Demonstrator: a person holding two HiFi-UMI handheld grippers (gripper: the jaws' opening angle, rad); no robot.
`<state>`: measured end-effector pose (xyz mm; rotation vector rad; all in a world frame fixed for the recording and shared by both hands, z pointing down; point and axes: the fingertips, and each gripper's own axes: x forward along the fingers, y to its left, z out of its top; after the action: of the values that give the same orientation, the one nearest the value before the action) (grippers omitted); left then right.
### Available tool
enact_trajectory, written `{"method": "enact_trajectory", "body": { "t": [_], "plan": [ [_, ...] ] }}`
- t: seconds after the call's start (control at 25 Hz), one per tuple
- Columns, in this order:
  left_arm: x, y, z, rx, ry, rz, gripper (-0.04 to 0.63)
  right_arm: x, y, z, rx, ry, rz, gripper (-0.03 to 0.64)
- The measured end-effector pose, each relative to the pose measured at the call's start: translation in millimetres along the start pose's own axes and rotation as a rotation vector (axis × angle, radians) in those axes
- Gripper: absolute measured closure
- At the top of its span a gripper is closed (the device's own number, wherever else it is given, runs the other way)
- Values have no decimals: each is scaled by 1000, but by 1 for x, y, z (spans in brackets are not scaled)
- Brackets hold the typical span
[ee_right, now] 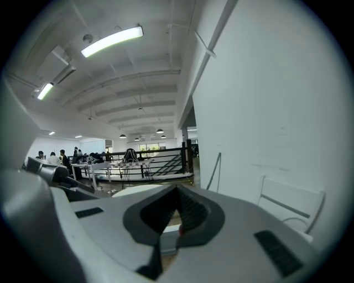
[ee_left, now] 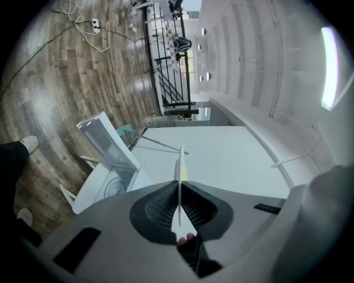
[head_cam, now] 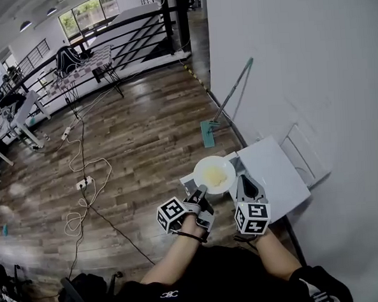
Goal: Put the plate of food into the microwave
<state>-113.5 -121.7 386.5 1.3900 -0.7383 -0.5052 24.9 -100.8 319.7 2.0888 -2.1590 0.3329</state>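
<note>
Plate: 1, white, held in the air just beside microwave, not inside yet. On it, 1 low mound of pale yellow food. Microwave: 1, white, by the wall, door swung open; 1 round turntable shows inside. Grippers: 2. Left gripper clamped on plate's near rim; plate sits edge-on btwn its jaws in left gripper view. Right gripper just right of plate, jaws together, nothing btwn them. Mop: 1, leaning on wall beyond microwave. Power strip: 1, on wood floor w/ loose cables.
</note>
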Motion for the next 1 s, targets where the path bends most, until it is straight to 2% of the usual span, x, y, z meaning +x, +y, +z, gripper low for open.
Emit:
{"method": "enact_trajectory", "body": {
  "t": [0.24,0.48,0.8,0.92,1.0],
  "plan": [
    [28,-15,30,35,115,-12,581,30,0,13,45,-6,-122,611],
    [47,2,37,43,235,17,580,31,-8,0,111,6,-248,611],
    [72,31,-13,46,384,62,580,-7,-52,-42,146,90,-388,611],
    [76,45,-29,73,417,70,580,-18,-65,-58,160,116,-403,611],
    [76,60,-37,61,437,90,580,-19,-68,-71,155,140,-401,611]
  ]
}}
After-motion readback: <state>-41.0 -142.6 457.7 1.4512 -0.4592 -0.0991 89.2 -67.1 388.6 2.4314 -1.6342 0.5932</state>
